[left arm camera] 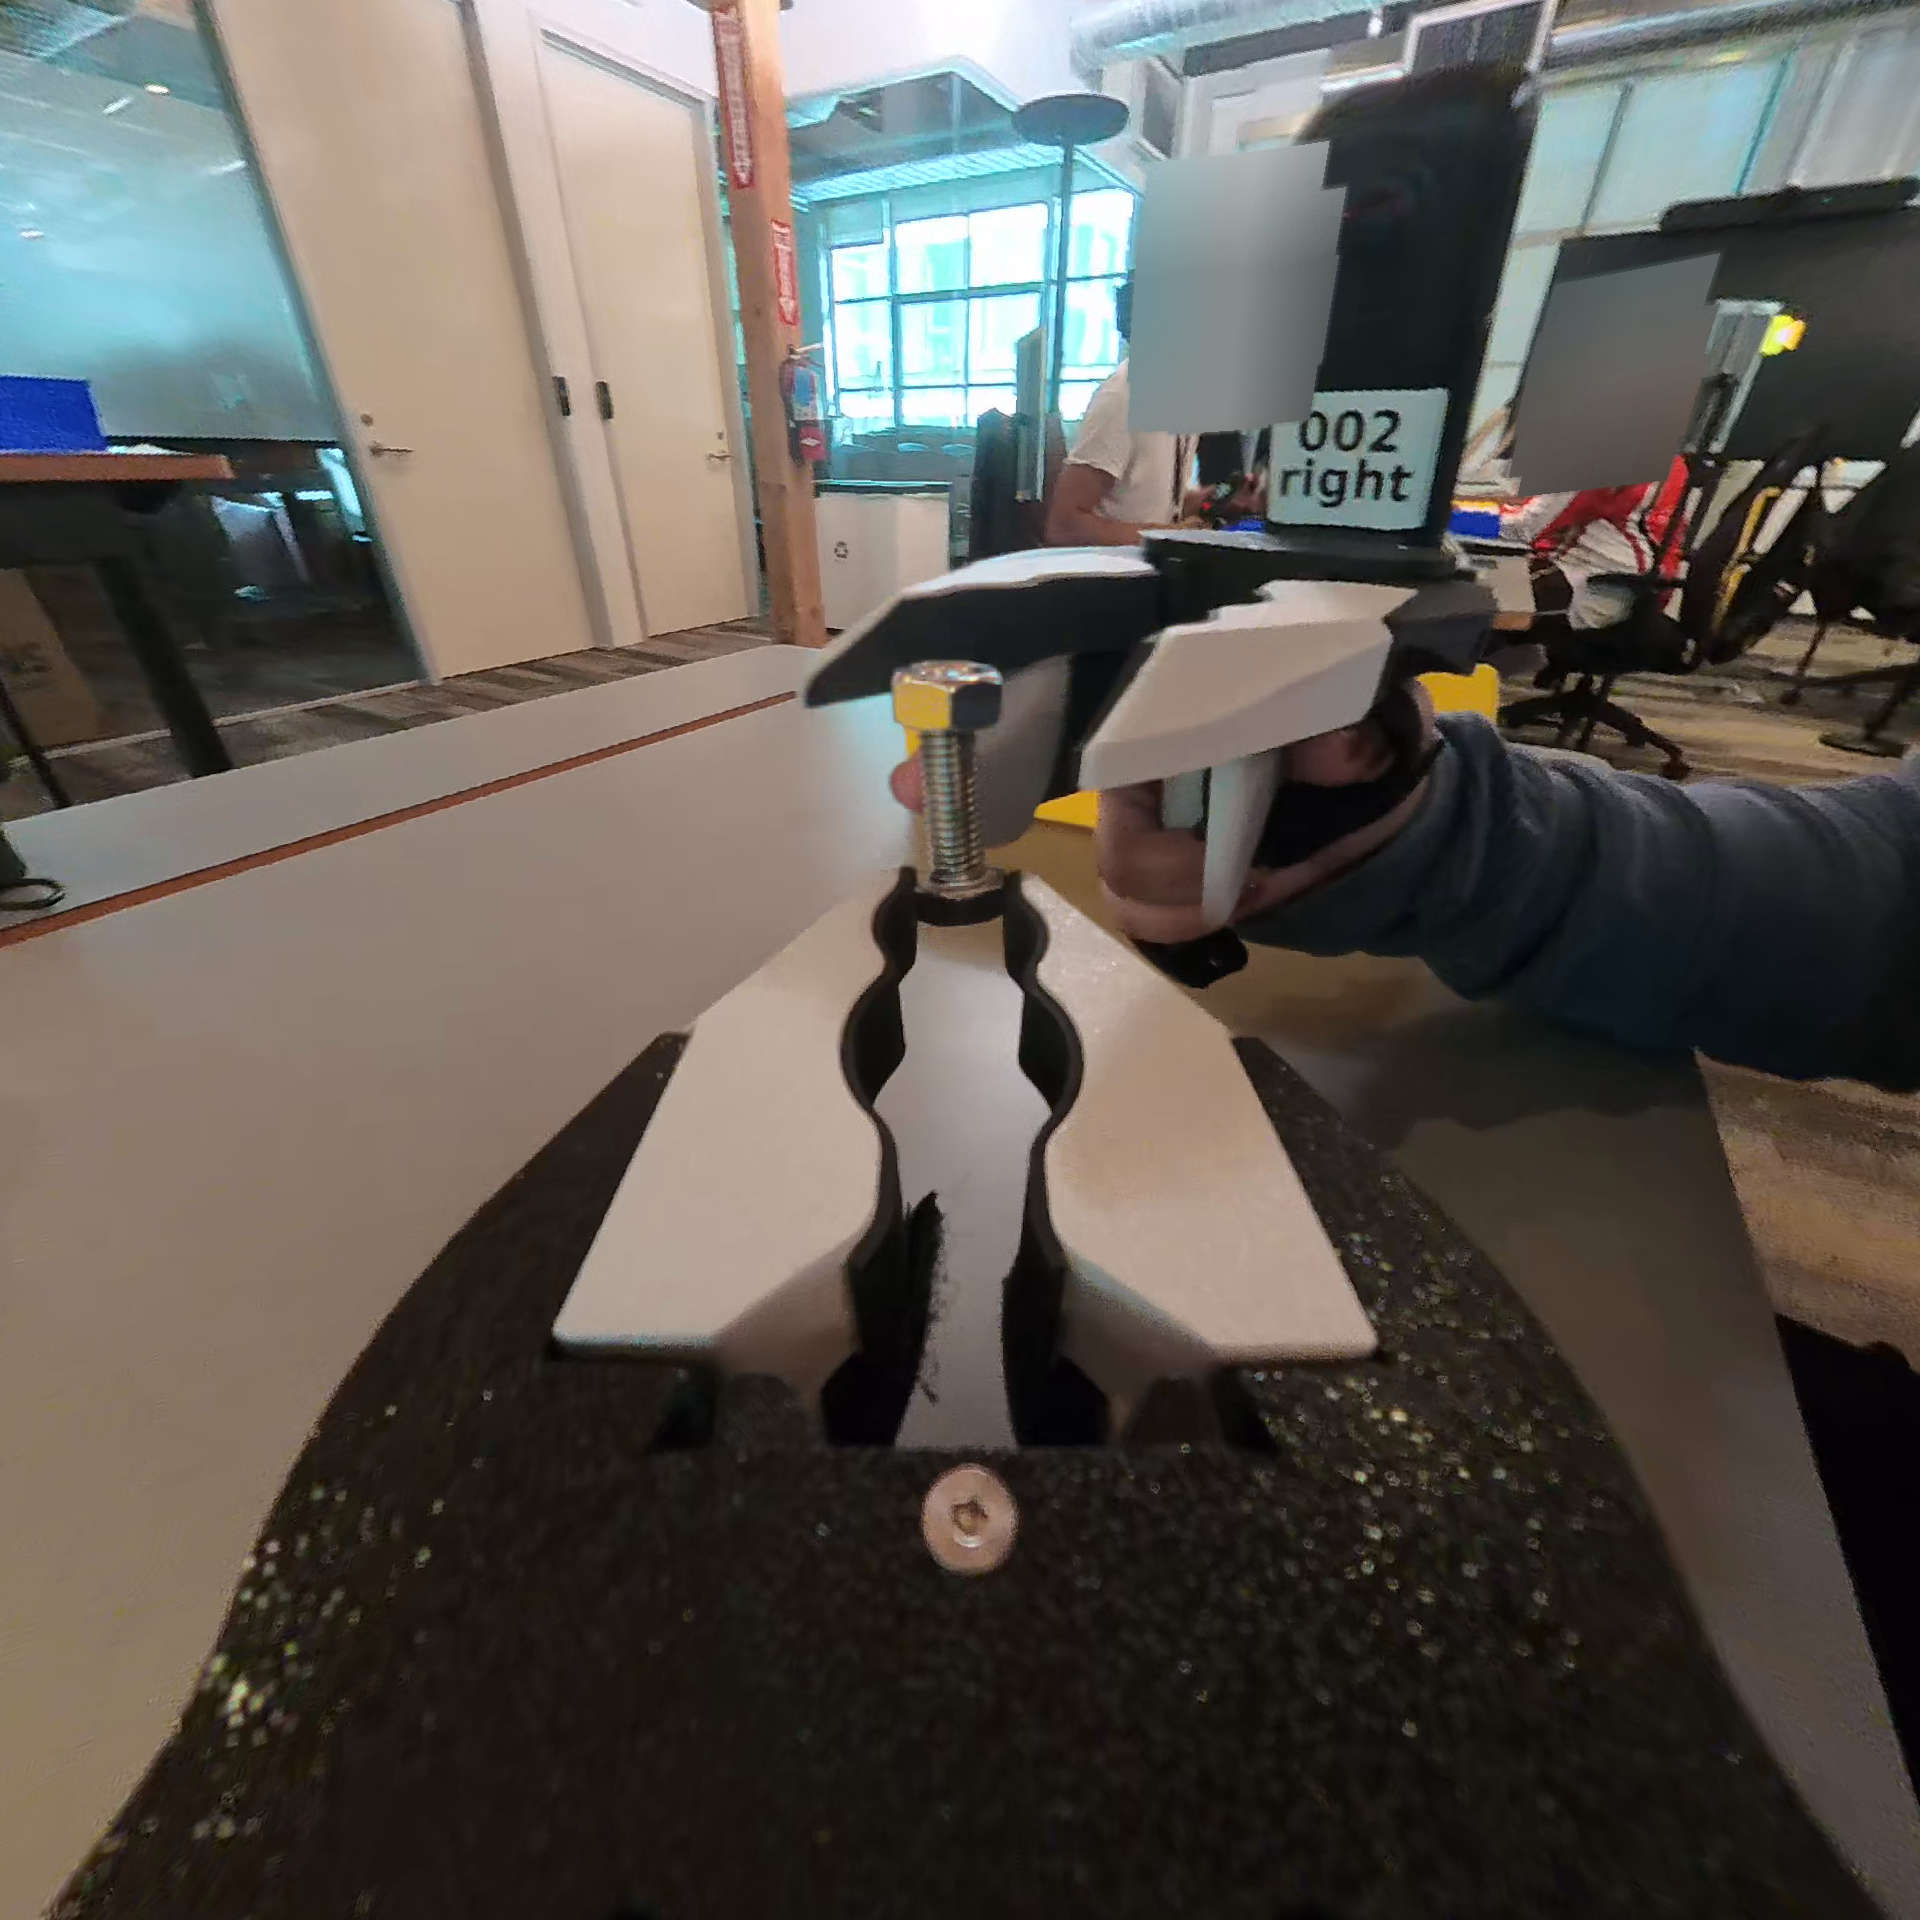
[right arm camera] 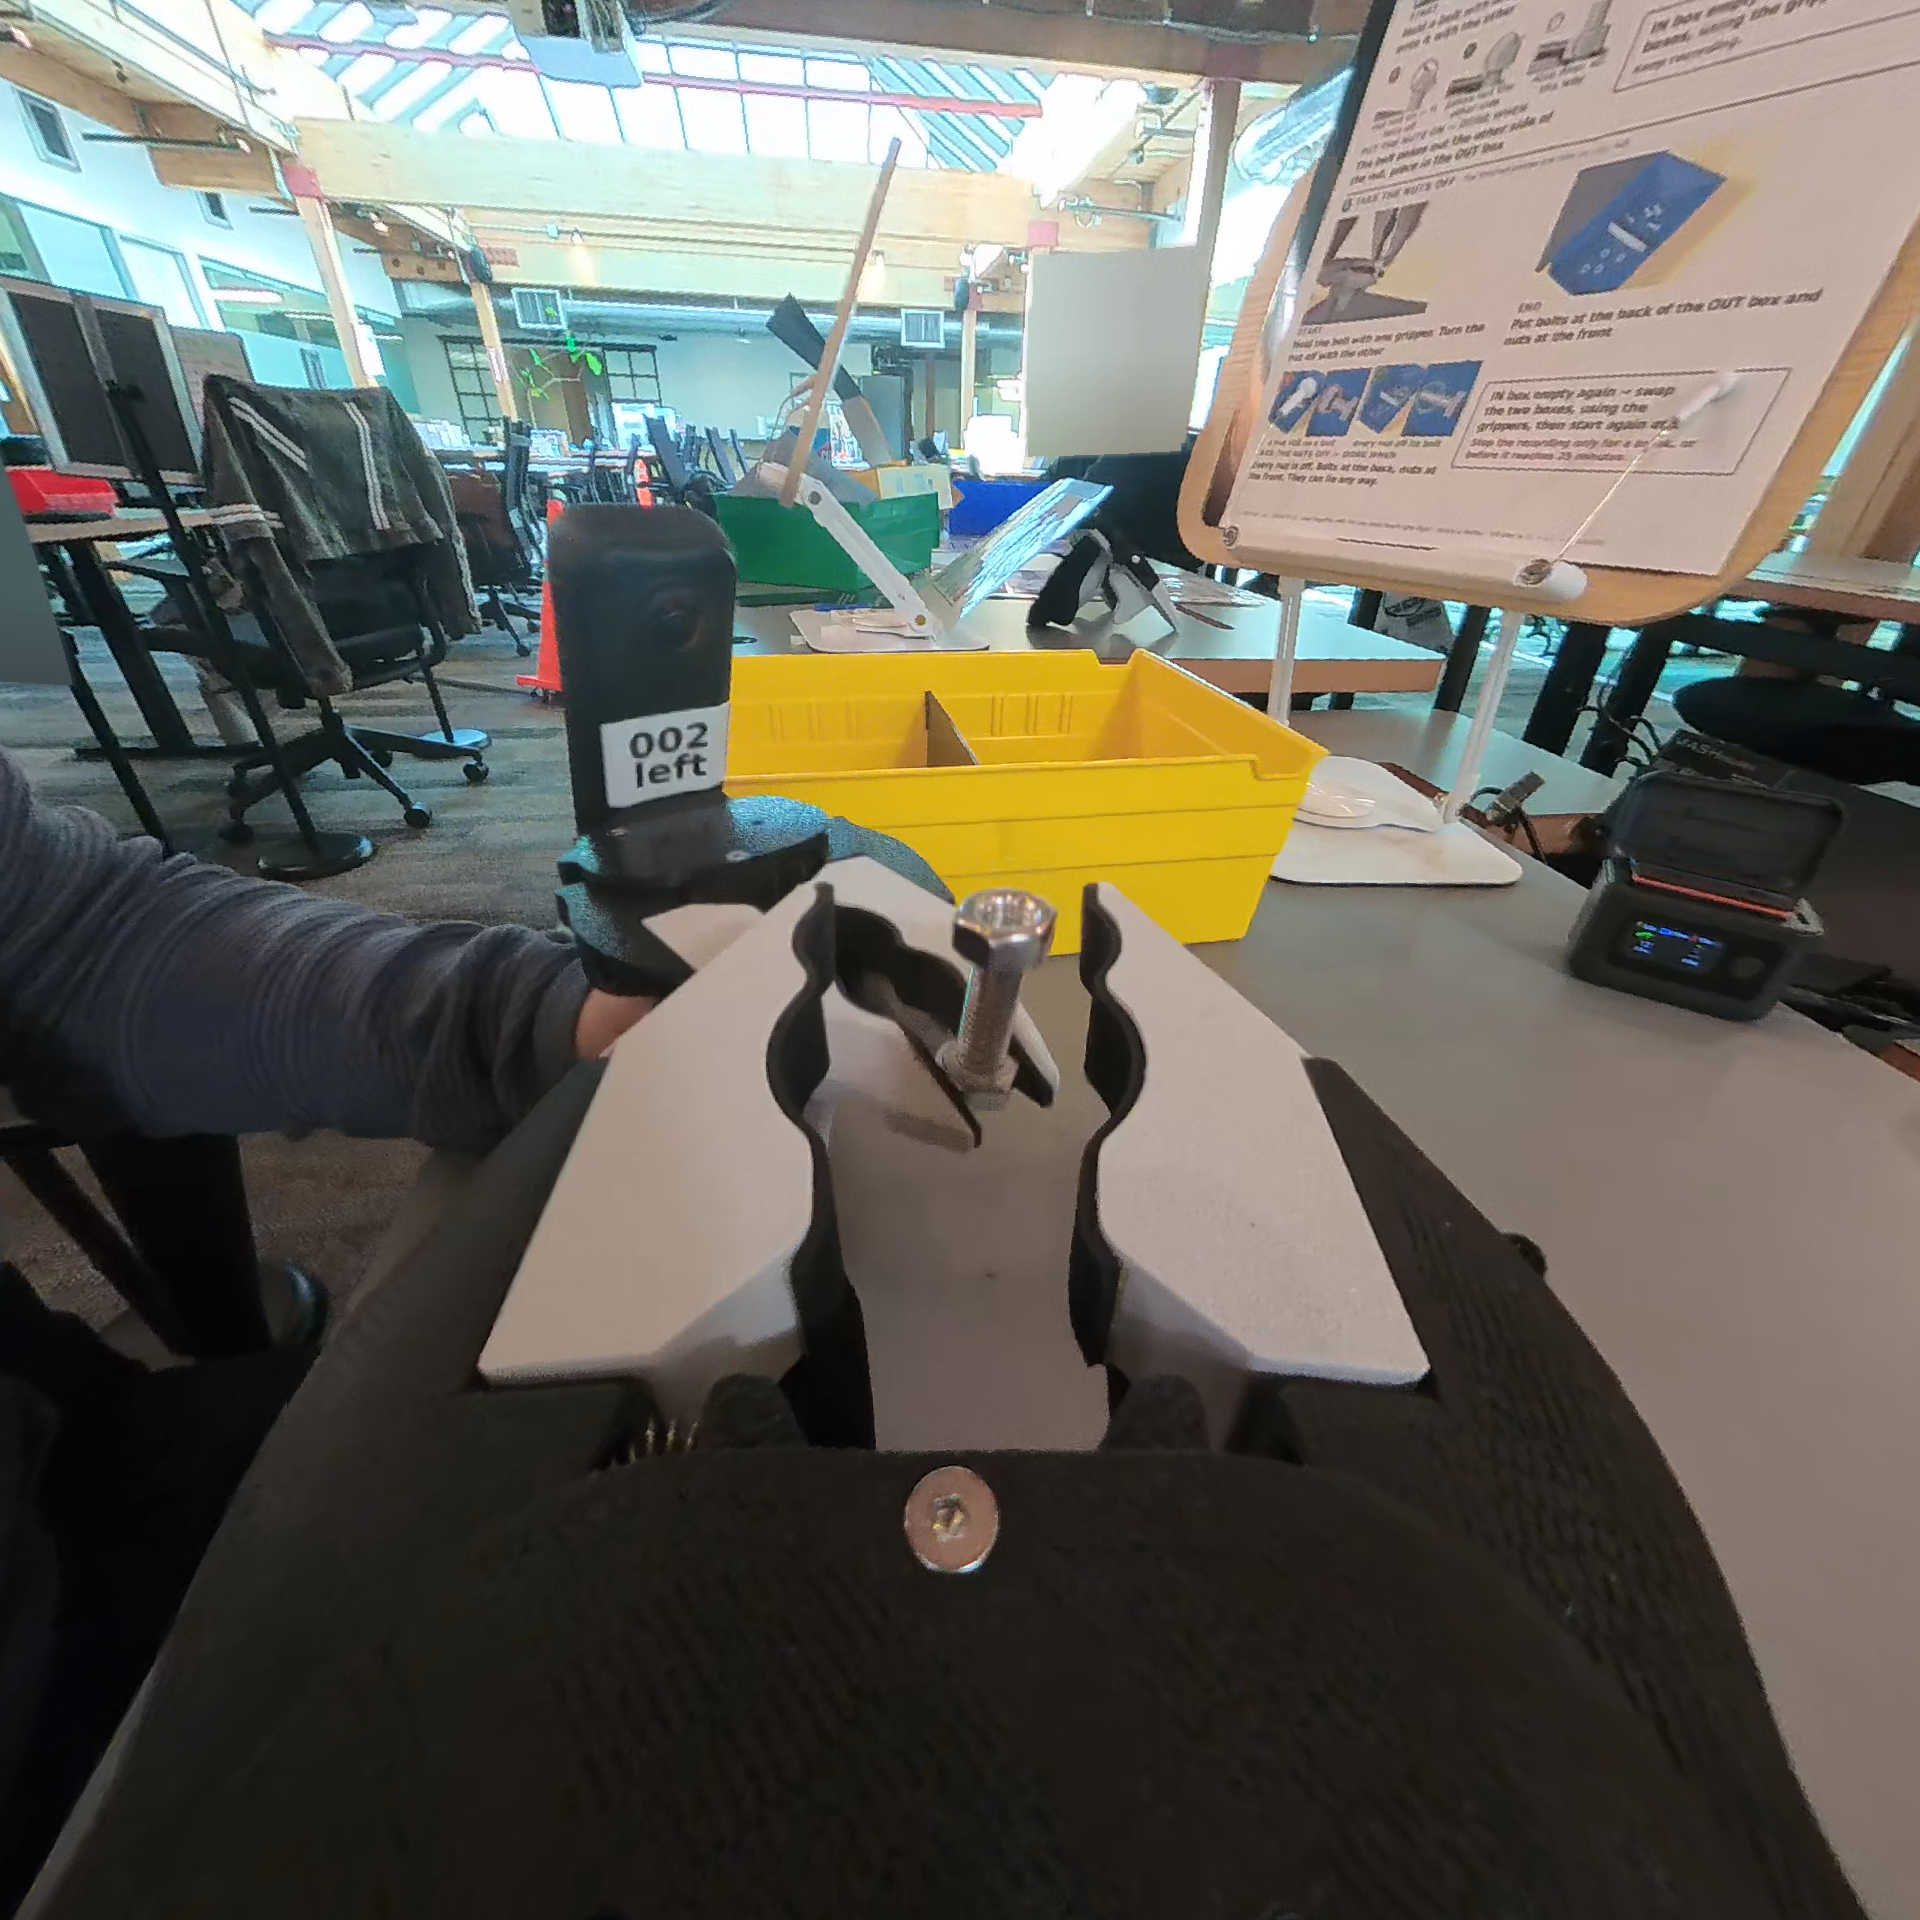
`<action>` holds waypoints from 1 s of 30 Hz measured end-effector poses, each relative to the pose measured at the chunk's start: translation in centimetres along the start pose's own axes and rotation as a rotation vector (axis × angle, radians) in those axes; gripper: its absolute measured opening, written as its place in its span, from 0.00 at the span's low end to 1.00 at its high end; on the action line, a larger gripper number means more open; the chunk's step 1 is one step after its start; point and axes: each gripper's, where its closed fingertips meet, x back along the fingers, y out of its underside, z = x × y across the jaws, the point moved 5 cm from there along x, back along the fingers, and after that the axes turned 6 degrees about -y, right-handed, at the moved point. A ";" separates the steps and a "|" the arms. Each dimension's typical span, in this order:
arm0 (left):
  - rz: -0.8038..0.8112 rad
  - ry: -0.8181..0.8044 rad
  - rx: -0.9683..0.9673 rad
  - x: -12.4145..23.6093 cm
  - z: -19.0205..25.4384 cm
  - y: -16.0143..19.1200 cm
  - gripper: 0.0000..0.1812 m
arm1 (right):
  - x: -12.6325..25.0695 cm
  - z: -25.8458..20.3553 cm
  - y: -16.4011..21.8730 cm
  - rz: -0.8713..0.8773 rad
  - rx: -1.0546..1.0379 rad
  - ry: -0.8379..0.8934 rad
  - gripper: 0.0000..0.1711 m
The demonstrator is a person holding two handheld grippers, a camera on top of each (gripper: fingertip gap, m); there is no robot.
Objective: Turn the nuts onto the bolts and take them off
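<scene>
Your left gripper (left arm camera: 958, 904) pinches the nut (left arm camera: 958, 885); your right gripper (right arm camera: 956, 935) is spread around the stiff, slippery steel bolt (right arm camera: 992, 997). Grip its hex head.

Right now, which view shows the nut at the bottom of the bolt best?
The right wrist view: the nut shows clearly on the bolt, clamped by the left hand-held gripper. The left wrist view shows only the nut's top edge between the fingertips.
</scene>
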 end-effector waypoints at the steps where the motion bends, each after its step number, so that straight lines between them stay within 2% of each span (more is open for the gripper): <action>1: -0.005 0.002 -0.008 -0.1 0.2 0.0 0.08 | -0.1 -0.2 0.0 0.001 0.001 -0.015 0.27; 3: 0.001 -0.013 0.009 0.0 -0.1 0.0 0.08 | -0.2 -0.3 0.0 -0.004 0.006 -0.020 0.28; 7: 0.047 -0.024 0.107 0.6 -1.2 -0.4 0.08 | 0.4 0.2 -0.2 0.013 0.003 0.005 0.21; 11: 0.016 0.029 0.032 0.0 0.1 -0.1 0.08 | 0.2 0.1 -0.2 0.017 0.016 0.017 0.24; 14: 0.013 0.005 0.033 0.0 -0.1 -0.1 0.08 | -0.1 -0.2 0.0 0.003 0.027 -0.002 0.25; 18: 0.029 -0.062 0.072 0.5 -1.4 -0.2 0.08 | 0.6 0.3 -0.3 0.009 0.017 0.011 0.21; 22: 0.003 0.020 0.002 0.0 0.2 0.0 0.08 | 0.2 0.2 -0.3 0.019 0.009 0.014 0.30; 24: -0.007 0.024 -0.014 -0.3 0.6 0.1 0.08 | -0.1 -0.3 -0.1 0.009 0.014 -0.019 0.31; 28: 0.027 -0.087 0.043 0.5 -1.4 -0.2 0.08 | 0.2 -0.2 -0.2 0.005 0.027 -0.014 0.29; 30: 0.033 -0.061 0.055 0.6 -1.4 -0.3 0.08 | 0.5 0.1 -0.4 0.027 -0.001 -0.017 0.27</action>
